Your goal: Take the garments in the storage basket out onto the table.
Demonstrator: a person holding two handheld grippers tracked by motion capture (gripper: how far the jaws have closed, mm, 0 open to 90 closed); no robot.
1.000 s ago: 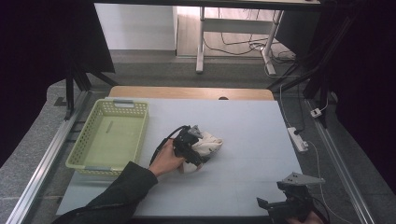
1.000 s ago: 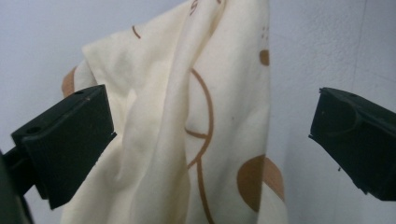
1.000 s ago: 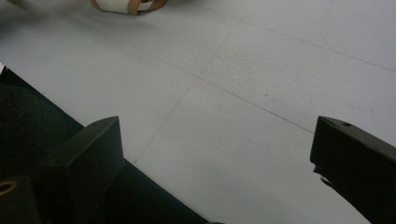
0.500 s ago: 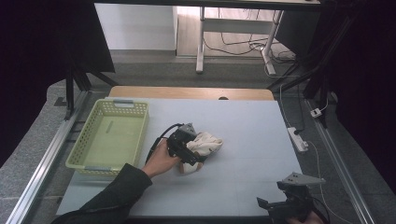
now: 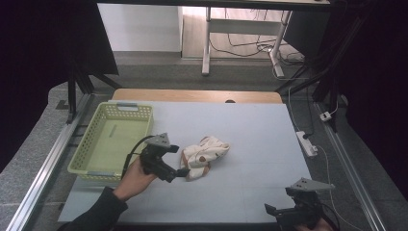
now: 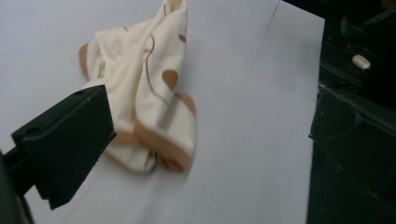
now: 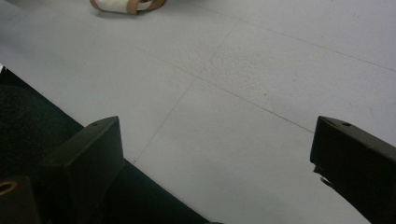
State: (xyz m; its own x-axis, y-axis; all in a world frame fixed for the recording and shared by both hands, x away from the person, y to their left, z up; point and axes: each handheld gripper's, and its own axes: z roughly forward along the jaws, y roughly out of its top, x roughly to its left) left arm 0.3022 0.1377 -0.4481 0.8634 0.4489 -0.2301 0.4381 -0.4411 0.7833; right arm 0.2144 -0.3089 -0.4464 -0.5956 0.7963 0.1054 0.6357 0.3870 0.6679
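Cloth (image 5: 204,155), cream with tan trim and tan spots, lies crumpled near the middle of the grey table (image 5: 250,130), right of the green basket (image 5: 91,144). In the high view the left gripper (image 5: 184,172) sits just beside the cloth's near-left edge, held by the person's left hand (image 5: 134,178). In the left gripper view its jaws stand wide apart: one black jaw rises at the lower left just against the cloth's tan hem, the other stands far off at the right edge, and nothing is clamped between them.

Compared with the earlier frames, the left gripper has moved back toward the near-left; one second ago it lay over the cloth's left part, and it now rests at the cloth's edge with more of the cloth uncovered. The cloth has shifted slightly and lies more spread toward the far right.

The right gripper (image 5: 281,211) stays at the near-right edge of the table, well apart from the cloth, in the same place as before. In the right gripper view its jaws are spread wide over bare table surface.
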